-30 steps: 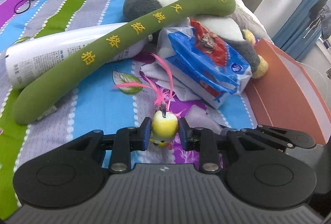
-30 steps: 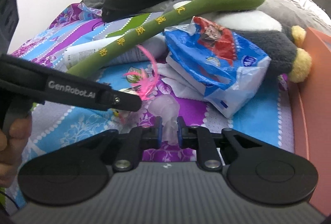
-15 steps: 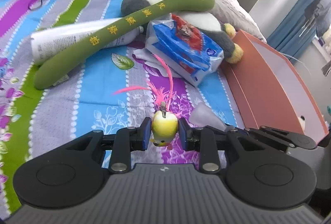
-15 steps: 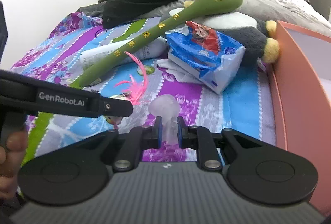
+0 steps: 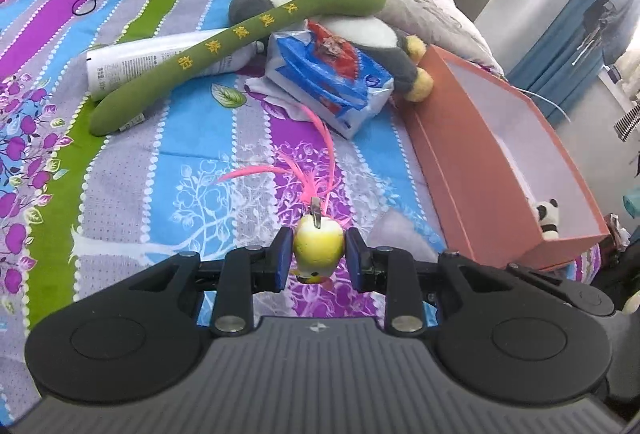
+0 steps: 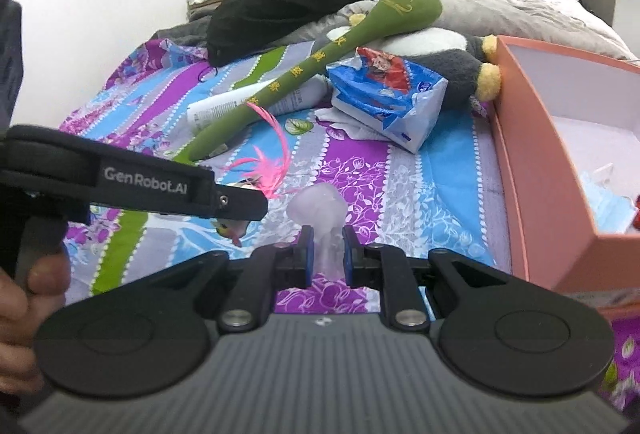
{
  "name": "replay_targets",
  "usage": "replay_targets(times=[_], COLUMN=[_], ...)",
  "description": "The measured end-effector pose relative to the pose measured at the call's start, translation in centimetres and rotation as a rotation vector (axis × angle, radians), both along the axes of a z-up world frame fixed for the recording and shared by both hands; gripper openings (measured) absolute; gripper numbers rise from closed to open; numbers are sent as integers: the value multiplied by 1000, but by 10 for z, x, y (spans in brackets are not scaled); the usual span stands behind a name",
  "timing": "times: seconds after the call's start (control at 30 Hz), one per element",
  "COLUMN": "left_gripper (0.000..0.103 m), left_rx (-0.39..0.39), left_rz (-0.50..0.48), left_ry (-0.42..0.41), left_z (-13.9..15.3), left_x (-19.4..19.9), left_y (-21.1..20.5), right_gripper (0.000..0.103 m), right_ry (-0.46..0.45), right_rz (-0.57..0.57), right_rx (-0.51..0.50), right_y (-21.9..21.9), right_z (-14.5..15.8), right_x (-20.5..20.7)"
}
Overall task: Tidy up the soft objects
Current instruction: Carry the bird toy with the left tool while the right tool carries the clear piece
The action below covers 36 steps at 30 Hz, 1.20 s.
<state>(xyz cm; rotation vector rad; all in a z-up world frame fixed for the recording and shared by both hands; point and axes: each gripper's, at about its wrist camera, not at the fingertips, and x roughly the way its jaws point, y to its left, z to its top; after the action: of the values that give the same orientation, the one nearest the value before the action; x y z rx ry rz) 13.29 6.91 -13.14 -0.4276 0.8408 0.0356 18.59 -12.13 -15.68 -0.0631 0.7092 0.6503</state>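
Striped bedsheet below; left gripper clamps yellow bird toy, right gripper clamps translucent squishy toy; carry step, next release both into orange box right of fingers

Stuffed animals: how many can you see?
2. A plush penguin lies on the bed under the green plush stick, and a tiny panda sits inside the orange box. More may be hidden.
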Motion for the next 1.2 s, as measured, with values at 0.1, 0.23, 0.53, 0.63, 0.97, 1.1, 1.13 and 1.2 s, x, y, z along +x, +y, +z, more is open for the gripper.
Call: replay_targets(times=[0.1,0.23,0.53,0.63,0.97,1.1,1.13,1.2], left_gripper=[33,33,33,33,33,33,33,33], left_rx=[13,31,77,75,87,85,83,71], left_rz=[-6,-19,-49,-61,-164,-223,-236,-261], left_ry=[-11,-48,-101,-118,-149,-158,-162,-166], left_z=[11,30,68,78,97,100,102,104], left_x=[-6,-12,-14,-16,-17,-7,-4,6], left_y=[-3,-8,-32,-42,-90,-115,-120,-130], right_gripper=[18,18,18,18,18,18,18,18], right_ry=[-18,-55,-123,-131,-145,-163,-169,-175], right_rz=[-21,-55,-118,-137,-214,-254,-264,-295], right_rx=[10,28,71,81,96,87,83,80], right_y=[-7,-17,-38,-51,-102,-120,-124,-134], right_z=[10,28,67,74,88,94,95,97], right_x=[-4,-7,-10,-12,-28,-29,-28,-25])
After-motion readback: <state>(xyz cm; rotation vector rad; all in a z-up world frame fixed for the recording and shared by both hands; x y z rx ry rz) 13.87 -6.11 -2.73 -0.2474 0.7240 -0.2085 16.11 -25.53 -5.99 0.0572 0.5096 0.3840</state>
